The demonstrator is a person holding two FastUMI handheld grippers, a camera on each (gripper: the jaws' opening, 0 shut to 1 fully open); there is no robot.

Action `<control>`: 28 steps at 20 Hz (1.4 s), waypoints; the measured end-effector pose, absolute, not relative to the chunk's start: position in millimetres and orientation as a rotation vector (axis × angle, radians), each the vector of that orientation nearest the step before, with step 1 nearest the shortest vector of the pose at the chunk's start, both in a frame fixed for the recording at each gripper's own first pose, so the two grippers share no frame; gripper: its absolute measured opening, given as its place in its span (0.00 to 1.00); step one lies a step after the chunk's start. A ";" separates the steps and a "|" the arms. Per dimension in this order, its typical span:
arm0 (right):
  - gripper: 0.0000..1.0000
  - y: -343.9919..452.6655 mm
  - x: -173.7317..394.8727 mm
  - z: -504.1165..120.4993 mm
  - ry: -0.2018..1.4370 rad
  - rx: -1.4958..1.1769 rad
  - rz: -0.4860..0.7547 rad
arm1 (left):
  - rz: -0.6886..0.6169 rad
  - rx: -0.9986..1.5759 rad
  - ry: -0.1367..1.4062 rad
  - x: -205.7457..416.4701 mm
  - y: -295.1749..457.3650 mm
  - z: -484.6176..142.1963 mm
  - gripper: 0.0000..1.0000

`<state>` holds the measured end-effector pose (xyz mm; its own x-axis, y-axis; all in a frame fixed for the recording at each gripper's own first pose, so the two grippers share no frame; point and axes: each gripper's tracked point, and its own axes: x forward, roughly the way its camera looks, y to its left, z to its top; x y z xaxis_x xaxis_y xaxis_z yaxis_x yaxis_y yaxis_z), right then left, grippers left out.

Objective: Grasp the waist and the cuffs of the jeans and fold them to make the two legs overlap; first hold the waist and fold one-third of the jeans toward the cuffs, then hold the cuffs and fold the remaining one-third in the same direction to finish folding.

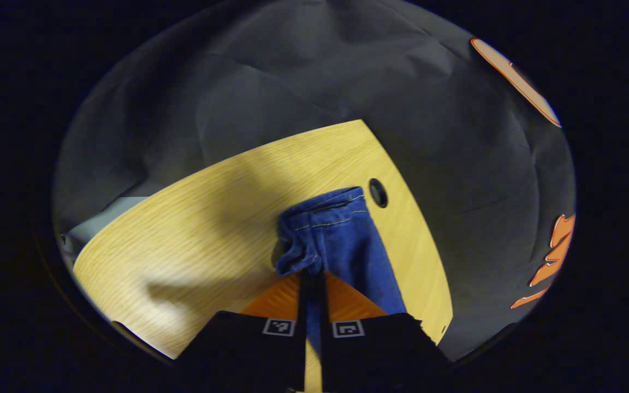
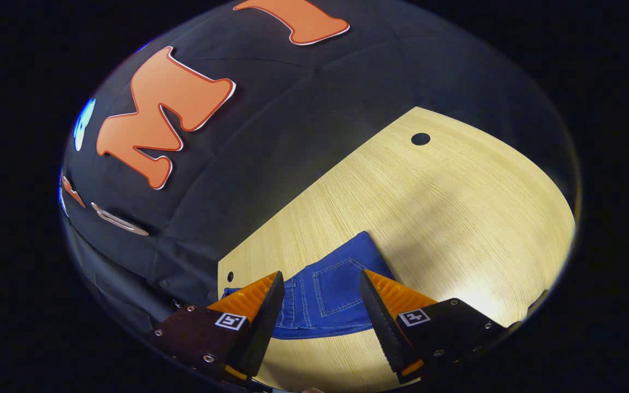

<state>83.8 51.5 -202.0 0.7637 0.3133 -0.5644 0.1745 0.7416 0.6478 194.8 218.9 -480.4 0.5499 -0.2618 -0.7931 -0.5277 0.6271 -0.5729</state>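
Note:
In the left gripper view the blue jeans (image 1: 342, 240) run forward over the wooden table (image 1: 194, 229), and the stitched cuff end lies near a round cable hole. My left gripper (image 1: 312, 277) is shut on a bunched fold of the denim by the cuffs, with blue cloth showing between its black fingers. In the right gripper view the part of the jeans (image 2: 331, 292) with a back pocket lies flat on the table (image 2: 429, 218). My right gripper (image 2: 321, 273) stands open above it, its orange-backed fingers (image 2: 268, 305) on either side of the pocket and apart from the cloth.
A round cable hole (image 1: 378, 192) sits just beyond the cuffs, near the table's far edge. Another hole (image 2: 420, 138) and a small one (image 2: 230, 276) mark the tabletop in the right gripper view. Black cloth walls (image 1: 303, 82) stand close behind the table.

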 end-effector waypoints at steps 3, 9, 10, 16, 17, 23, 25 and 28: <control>0.86 52.5 85.1 -206.8 0.721 0.759 0.079 | 0.162 -0.941 0.998 213.1 215.8 -485.6 0.01; 0.86 55.1 87.3 -211.2 0.745 0.765 0.092 | 0.168 -0.952 1.006 207.3 219.3 -474.4 0.02; 0.86 54.6 89.0 -210.1 0.740 0.773 0.092 | 0.154 -0.981 1.009 212.6 211.1 -459.5 0.24; 0.86 56.7 90.1 -211.8 0.744 0.772 0.107 | 0.223 -0.688 1.282 216.9 200.6 -473.5 0.83; 0.86 56.6 90.8 -211.9 0.744 0.772 0.110 | 0.235 -0.619 1.328 212.8 199.9 -473.9 0.83; 0.86 47.3 88.0 -220.4 0.743 0.805 0.094 | 0.234 -0.501 1.393 201.0 207.3 -473.1 0.25; 0.86 41.0 86.2 -224.7 0.751 0.817 0.085 | 0.228 -0.550 1.374 200.7 209.8 -461.8 0.10; 0.86 32.3 86.9 -221.7 0.733 0.831 0.079 | 0.159 -0.480 1.304 202.9 210.9 -435.8 0.04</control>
